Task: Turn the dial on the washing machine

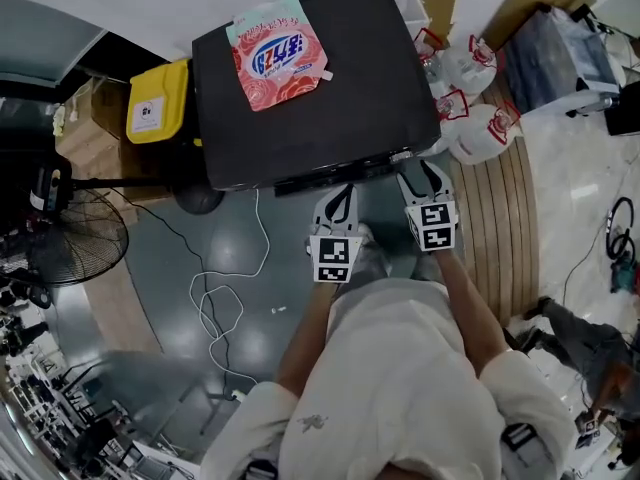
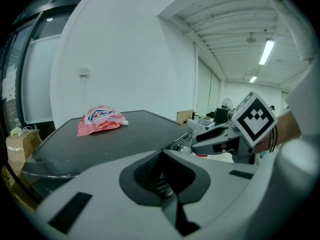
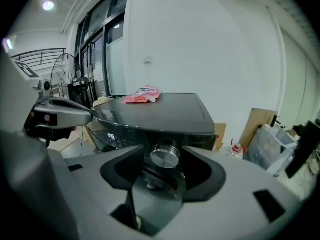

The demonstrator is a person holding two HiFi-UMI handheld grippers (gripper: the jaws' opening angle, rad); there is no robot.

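Note:
The dark washing machine (image 1: 320,78) stands in front of me, with a pink detergent pouch (image 1: 277,53) lying on its lid. In the right gripper view its silver dial (image 3: 165,155) sits on the front panel, between the jaws of my right gripper (image 3: 161,170). Those jaws stand apart and a gap shows on each side of the dial. In the head view the right gripper (image 1: 415,173) is at the panel's right end by the dial (image 1: 403,155). My left gripper (image 1: 340,196) hovers just left of it, shut and holding nothing (image 2: 162,184).
A yellow bin (image 1: 158,101) stands left of the machine and a floor fan (image 1: 75,233) further left. A white cable (image 1: 215,298) loops over the grey floor. White bags (image 1: 480,118) and boxes crowd the right side on a wooden strip.

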